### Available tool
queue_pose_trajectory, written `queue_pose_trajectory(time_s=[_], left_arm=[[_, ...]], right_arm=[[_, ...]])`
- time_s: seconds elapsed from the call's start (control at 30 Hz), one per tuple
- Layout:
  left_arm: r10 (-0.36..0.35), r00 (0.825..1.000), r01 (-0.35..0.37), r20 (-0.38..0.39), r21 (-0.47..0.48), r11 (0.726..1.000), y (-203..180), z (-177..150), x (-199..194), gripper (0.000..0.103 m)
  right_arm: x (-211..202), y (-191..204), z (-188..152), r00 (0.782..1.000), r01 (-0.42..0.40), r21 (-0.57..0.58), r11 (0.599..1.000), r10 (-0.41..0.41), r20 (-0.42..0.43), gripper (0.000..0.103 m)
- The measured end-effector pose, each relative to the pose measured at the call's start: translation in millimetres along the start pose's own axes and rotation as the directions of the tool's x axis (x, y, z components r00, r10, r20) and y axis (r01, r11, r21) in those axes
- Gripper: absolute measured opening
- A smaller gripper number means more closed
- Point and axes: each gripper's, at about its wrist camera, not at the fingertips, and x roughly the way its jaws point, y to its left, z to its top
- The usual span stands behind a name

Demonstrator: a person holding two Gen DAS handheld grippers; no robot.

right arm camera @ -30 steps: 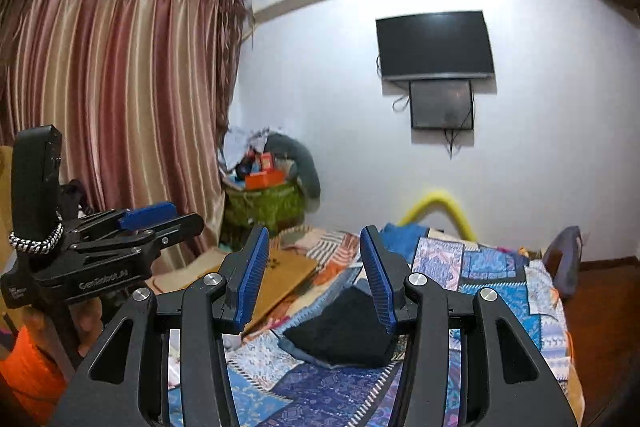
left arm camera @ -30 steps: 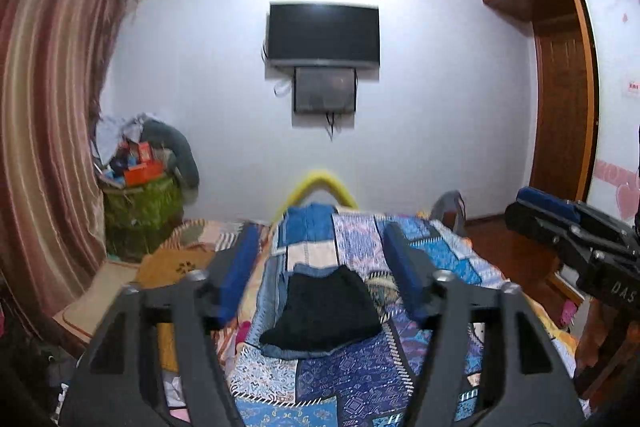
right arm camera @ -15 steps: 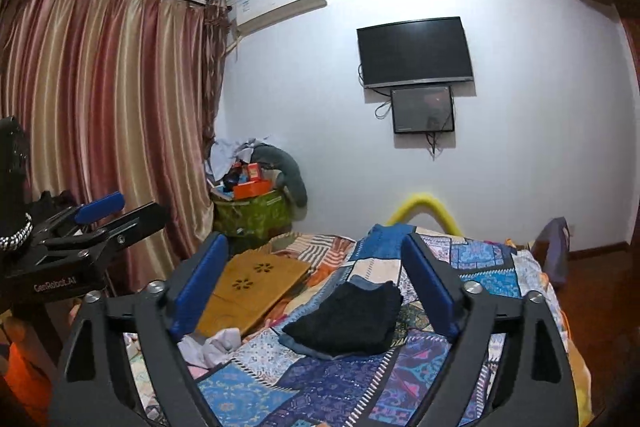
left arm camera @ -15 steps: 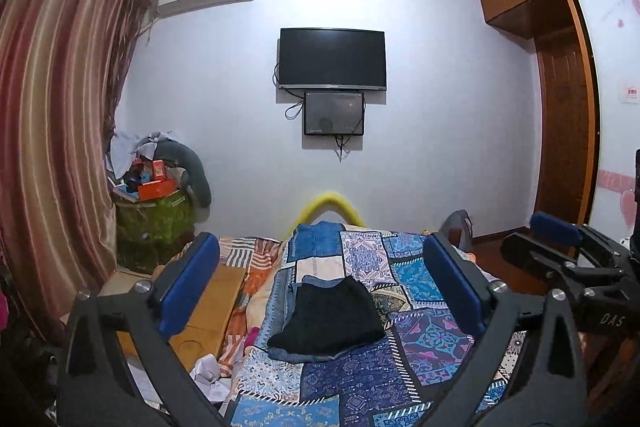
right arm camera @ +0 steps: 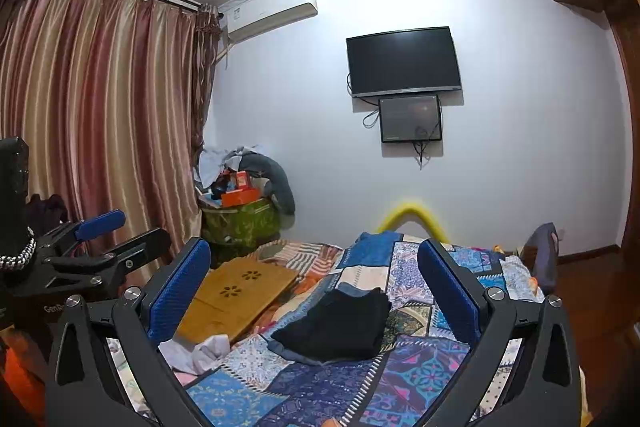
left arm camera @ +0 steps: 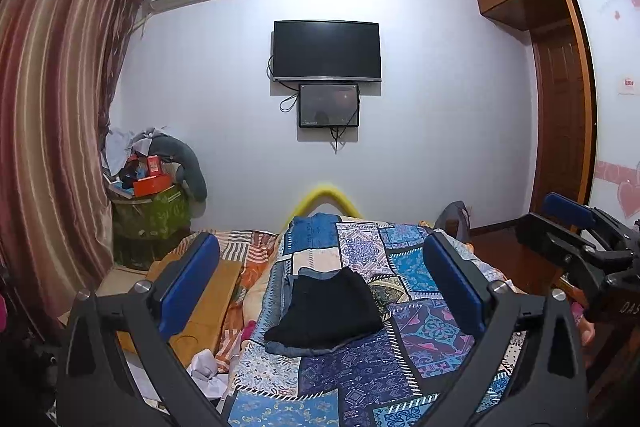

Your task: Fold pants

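Black pants (left arm camera: 328, 311) lie folded into a compact stack on the patchwork bed cover (left arm camera: 360, 371), on top of a blue folded garment (left arm camera: 296, 347). They also show in the right wrist view (right arm camera: 340, 323). My left gripper (left arm camera: 320, 279) is open and empty, held well back from and above the pants. My right gripper (right arm camera: 314, 279) is open and empty too, also held back from the pants. The right gripper shows at the right edge of the left wrist view (left arm camera: 576, 239), and the left gripper at the left of the right wrist view (right arm camera: 96, 247).
A wooden lap tray (right arm camera: 236, 295) and crumpled white cloth (right arm camera: 204, 347) lie on the bed's left side. A green bin piled with boxes (left arm camera: 148, 211) stands by the curtain. A TV (left arm camera: 326, 51) hangs on the far wall. A wardrobe (left arm camera: 560, 131) stands at the right.
Both grippers have opened wide from a narrower gap and have drawn back and up from the bed. The folded pants have not moved.
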Motion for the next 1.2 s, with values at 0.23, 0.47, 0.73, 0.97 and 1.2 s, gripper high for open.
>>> queue_pose_trajectory(time_s=[0.23,0.47,0.73,0.97,1.2], left_arm=[[-0.002,1.0,0.002,-0.007,-0.005,1.0,0.5,-2.9,1.3,0.103],[-0.003,1.0,0.003,-0.012,-0.011,1.0,1.4,-4.1,2.7,0.103],[-0.011,1.0,0.011,-0.015,-0.017,1.0,0.3,-5.6,4.2,0.103],[-0.017,1.0,0.017,-0.014,-0.019,1.0,0.6,-6.6,4.0,0.103],[-0.03,0.999,0.029,-0.021,-0.038,0.999,1.2,-6.5,5.0,0.103]], right_arm=[[1.2,2.7,0.1,1.0,0.003,-0.016,1.0,-0.003,-0.014,0.103],[0.6,2.5,0.5,1.0,0.005,-0.019,1.0,-0.005,-0.016,0.103],[0.1,0.3,-0.9,1.0,0.006,-0.019,1.0,-0.006,-0.018,0.103],[-2.1,-2.7,-1.8,1.0,0.009,-0.007,1.0,-0.009,-0.021,0.103],[-2.5,-4.1,-1.4,1.0,0.009,-0.007,1.0,-0.009,-0.023,0.103]])
